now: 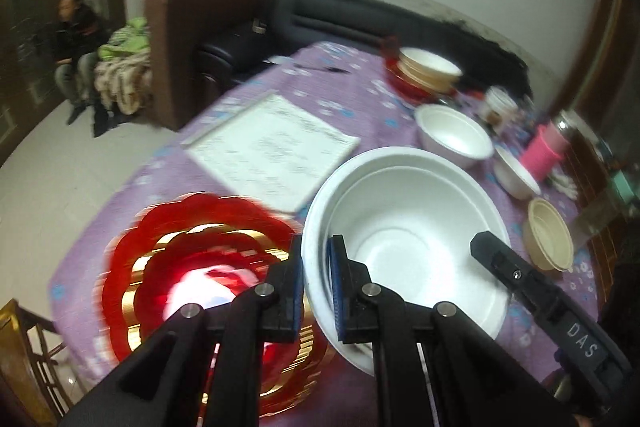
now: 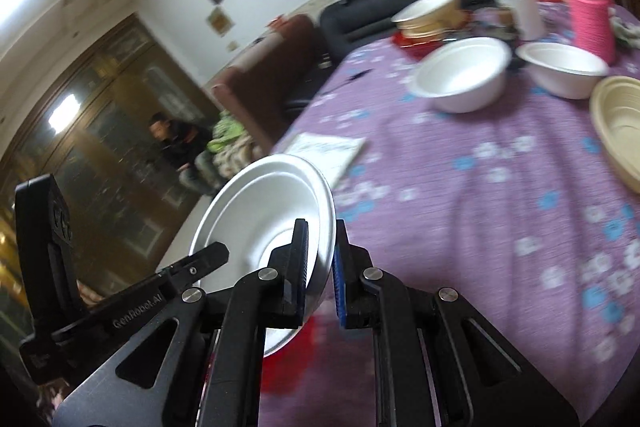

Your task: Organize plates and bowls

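The large white foam bowl (image 1: 404, 235) is held tilted above the purple floral tablecloth (image 2: 480, 195), both the left gripper (image 1: 316, 291) and right gripper (image 2: 322, 263) clamped on opposite rims, the red-and-gold scalloped plate (image 1: 188, 259) directly below-left, nearer the left.

White bowl (image 1: 404, 227); red-gold plate (image 1: 192, 251); purple floral tablecloth (image 2: 480, 195).

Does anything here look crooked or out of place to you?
Yes. The large white bowl is tipped steeply on its side, not flat on the purple tablecloth. Both the left gripper and right gripper pinch opposite sides of its rim, above a red and gold plate. Nothing looks spilled or broken.
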`<state>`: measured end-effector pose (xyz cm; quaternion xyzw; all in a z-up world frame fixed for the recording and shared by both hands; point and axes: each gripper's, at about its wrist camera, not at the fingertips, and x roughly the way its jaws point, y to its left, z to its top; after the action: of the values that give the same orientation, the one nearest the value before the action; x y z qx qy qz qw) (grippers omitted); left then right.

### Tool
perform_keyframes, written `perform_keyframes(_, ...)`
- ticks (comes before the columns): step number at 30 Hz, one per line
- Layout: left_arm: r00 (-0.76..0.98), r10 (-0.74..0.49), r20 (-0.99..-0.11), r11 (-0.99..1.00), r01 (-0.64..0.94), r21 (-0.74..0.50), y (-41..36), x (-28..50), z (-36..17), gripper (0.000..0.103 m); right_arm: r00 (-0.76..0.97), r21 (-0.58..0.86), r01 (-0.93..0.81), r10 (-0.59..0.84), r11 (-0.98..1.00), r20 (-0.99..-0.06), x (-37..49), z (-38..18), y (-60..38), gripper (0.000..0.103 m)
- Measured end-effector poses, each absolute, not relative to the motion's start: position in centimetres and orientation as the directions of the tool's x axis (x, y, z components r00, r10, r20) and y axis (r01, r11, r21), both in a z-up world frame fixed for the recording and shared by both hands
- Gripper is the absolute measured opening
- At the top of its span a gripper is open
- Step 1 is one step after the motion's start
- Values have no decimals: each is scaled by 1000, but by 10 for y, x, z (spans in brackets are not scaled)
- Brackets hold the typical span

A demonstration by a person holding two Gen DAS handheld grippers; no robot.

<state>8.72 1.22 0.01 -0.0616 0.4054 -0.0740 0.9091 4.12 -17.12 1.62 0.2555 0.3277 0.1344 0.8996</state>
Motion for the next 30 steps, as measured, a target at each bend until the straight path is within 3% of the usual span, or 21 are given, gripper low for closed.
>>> perform_keyframes(13, 718, -91, -690, 988, -20, -151, 84, 59, 9, 10, 696, 470, -173, 445, 865, -563, 32, 26, -80, 11)
perform_keyframes(30, 635, -72, -769, 983, -85, -162, 143, 69, -29, 11, 610, 425, -204, 454, 882, -650, 49, -6, -14, 11)
